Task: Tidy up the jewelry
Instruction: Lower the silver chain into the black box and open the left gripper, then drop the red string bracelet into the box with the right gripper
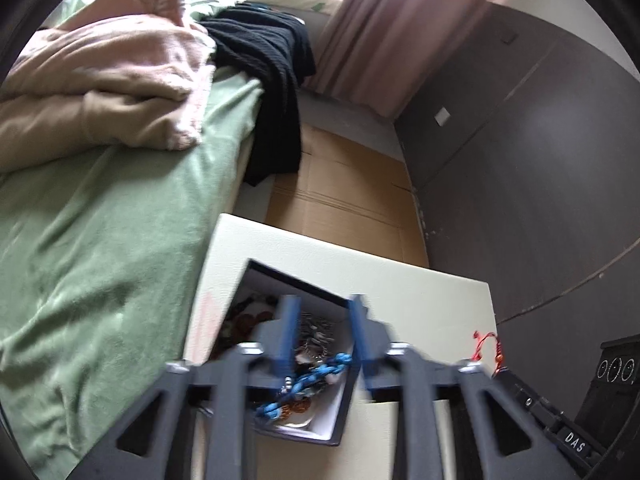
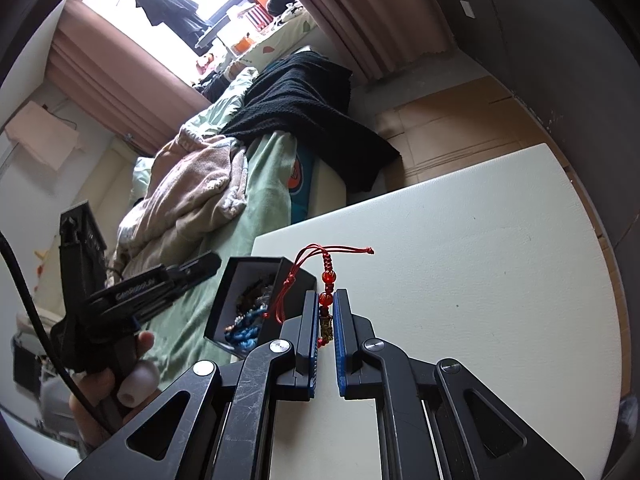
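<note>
A black jewelry box (image 1: 340,412) with a white lining stands near the left edge of the white table (image 1: 420,292). My left gripper (image 1: 323,304) hovers right above it, open. A blue braided bracelet (image 1: 316,372) lies between the blue pads, which do not press on it, on top of several other pieces in the box. In the right wrist view my right gripper (image 2: 328,300) is shut on a red cord bracelet (image 2: 328,276) with red beads and a bronze charm, held above the table (image 2: 480,240) just right of the box (image 2: 294,280). Its red cord (image 1: 486,344) also shows in the left wrist view.
A bed with a green sheet (image 1: 100,240), a beige blanket and a black garment (image 1: 272,80) borders the table on the left. Cardboard (image 1: 344,200) covers the floor beyond the table. A dark wardrobe (image 1: 520,160) stands to the right. A hand (image 2: 104,384) grips the left tool.
</note>
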Demonstrator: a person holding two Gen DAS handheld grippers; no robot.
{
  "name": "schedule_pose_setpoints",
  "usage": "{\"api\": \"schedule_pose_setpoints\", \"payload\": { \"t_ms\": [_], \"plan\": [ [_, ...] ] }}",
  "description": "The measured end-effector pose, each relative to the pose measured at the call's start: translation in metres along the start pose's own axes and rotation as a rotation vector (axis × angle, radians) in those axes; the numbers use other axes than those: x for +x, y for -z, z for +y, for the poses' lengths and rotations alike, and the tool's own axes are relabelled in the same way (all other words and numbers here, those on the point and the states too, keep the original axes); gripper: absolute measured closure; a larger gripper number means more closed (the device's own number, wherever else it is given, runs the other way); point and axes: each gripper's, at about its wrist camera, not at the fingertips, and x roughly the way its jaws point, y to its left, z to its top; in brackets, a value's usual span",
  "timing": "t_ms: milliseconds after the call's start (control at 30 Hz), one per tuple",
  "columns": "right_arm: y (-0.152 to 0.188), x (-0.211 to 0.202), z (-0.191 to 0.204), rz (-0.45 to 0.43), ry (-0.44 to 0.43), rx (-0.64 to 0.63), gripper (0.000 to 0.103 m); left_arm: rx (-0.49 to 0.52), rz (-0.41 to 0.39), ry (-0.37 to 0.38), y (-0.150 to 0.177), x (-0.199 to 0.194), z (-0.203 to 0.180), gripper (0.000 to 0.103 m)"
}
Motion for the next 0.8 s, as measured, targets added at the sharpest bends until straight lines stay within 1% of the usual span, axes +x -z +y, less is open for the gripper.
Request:
{"api": "schedule_pose_setpoints", "payload": {
  "t_ms": [67,200,333,400,433,500,567,667,700,733,767,800],
  "plan": [
    [-0.001,0.002,0.002,-0.012,-0.015,0.009,0.095,-0.016,-0.025,0.016,0.0,-0.009,0.005,0.042],
    [-0.002,0.012,0.013,-0.02,-0.069,0.029,0.095,-0.024,-0.052,0.021,-0.002,-0.025,0.015,0.042],
    [0.0,0.025,0.027,-0.005,-0.108,0.023,0.095,-0.066,-0.062,0.028,-0.004,-0.035,0.036,0.04],
    [0.001,0.034,0.035,0.004,-0.12,0.018,0.095,-0.094,-0.083,0.03,-0.006,-0.043,0.046,0.032],
    [0.001,0.037,0.037,0.009,-0.129,0.018,0.095,-0.109,-0.098,0.031,-0.006,-0.047,0.05,0.029],
    [0.002,0.046,0.044,0.024,-0.143,0.02,0.095,-0.13,-0.122,0.033,-0.008,-0.054,0.058,0.021],
    [0.001,0.054,0.05,0.032,-0.15,0.019,0.095,-0.144,-0.136,0.034,-0.009,-0.058,0.062,0.018],
    [-0.001,0.064,0.06,0.032,-0.155,0.004,0.094,-0.149,-0.136,0.037,-0.012,-0.056,0.065,0.017],
    [-0.002,0.066,0.063,0.029,-0.15,-0.004,0.092,-0.144,-0.134,0.041,-0.012,-0.056,0.064,0.017],
    [-0.004,0.07,0.065,0.038,-0.143,-0.007,0.087,-0.137,-0.135,0.039,-0.012,-0.056,0.063,0.016],
    [-0.004,0.073,0.065,0.051,-0.148,-0.001,0.064,-0.131,-0.136,0.037,-0.012,-0.055,0.062,0.014],
    [-0.004,0.073,0.063,0.046,-0.143,0.009,0.041,-0.122,-0.137,0.039,-0.012,-0.055,0.059,0.011]
  ]
}}
